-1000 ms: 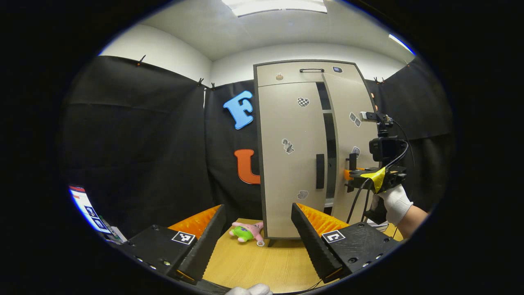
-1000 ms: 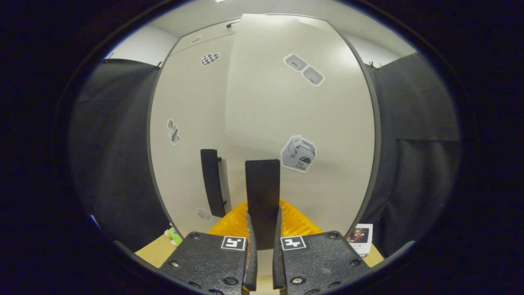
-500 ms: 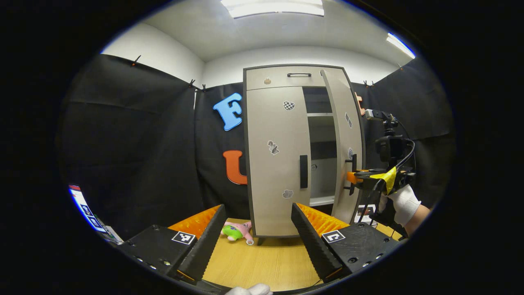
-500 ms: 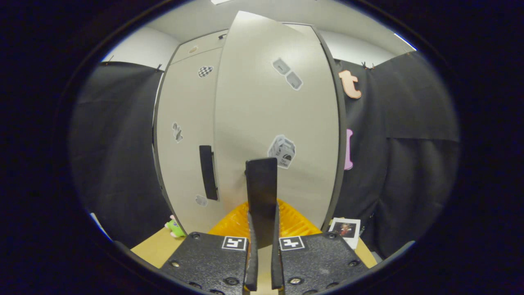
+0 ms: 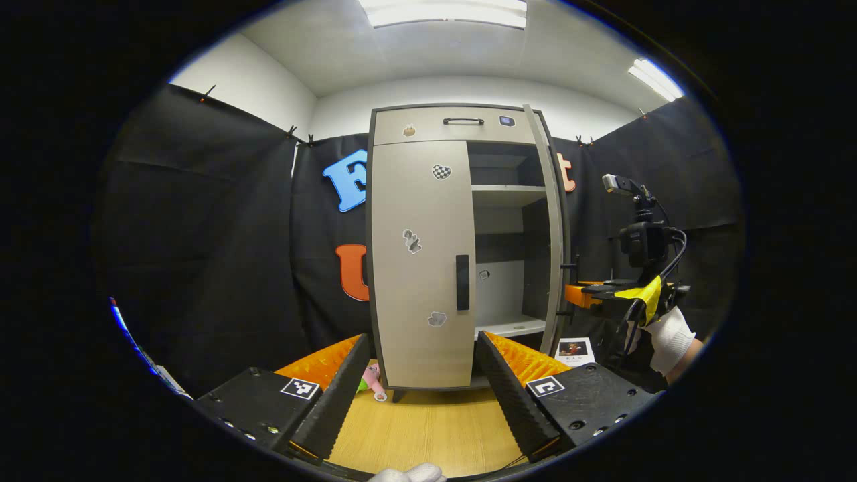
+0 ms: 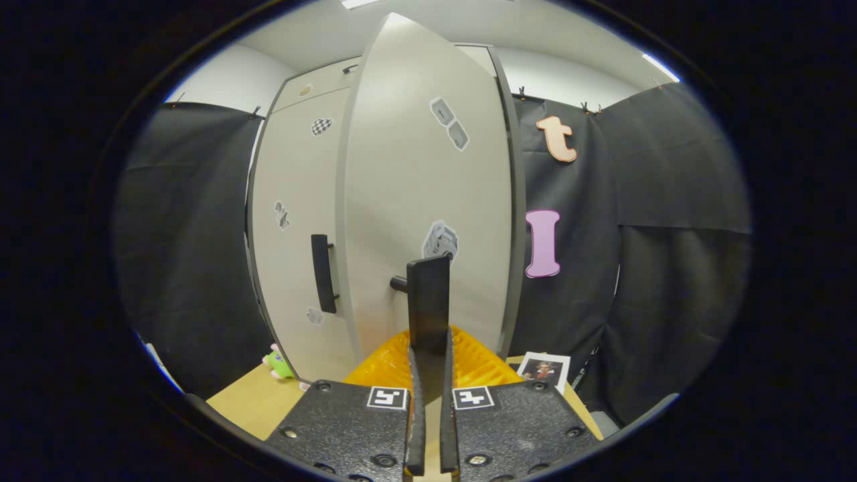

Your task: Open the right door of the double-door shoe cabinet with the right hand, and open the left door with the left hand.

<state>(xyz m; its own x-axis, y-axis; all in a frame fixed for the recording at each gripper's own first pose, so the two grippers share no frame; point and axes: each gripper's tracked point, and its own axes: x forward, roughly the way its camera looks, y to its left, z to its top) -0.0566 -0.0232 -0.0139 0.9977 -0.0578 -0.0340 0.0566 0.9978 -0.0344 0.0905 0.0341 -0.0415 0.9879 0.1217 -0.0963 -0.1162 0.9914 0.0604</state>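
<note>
Wooden tabletop (image 5: 428, 435) under beige shoe cabinet (image 5: 408, 127). Left gripper (image 5: 423, 375) spread wide, holding nothing, well short of left door (image 5: 415, 294); that door shut, straight ahead, its handle (image 5: 462, 282) just right of centre. Right gripper (image 6: 428, 375) clamped on right door handle (image 6: 428, 314), both fingers pressing it. Right door (image 6: 428, 194) swung out, shelves (image 5: 505, 194) exposed. Plush toy (image 6: 276, 363) low left of right gripper, photo card (image 6: 543, 370) low right.

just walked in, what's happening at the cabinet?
A person is opening the shoe cabinet with two handheld grippers. The right gripper is shut on the right door's handle, with the right door swung well open and shelves visible inside. The left gripper is open, short of the left door, which is closed.
</note>
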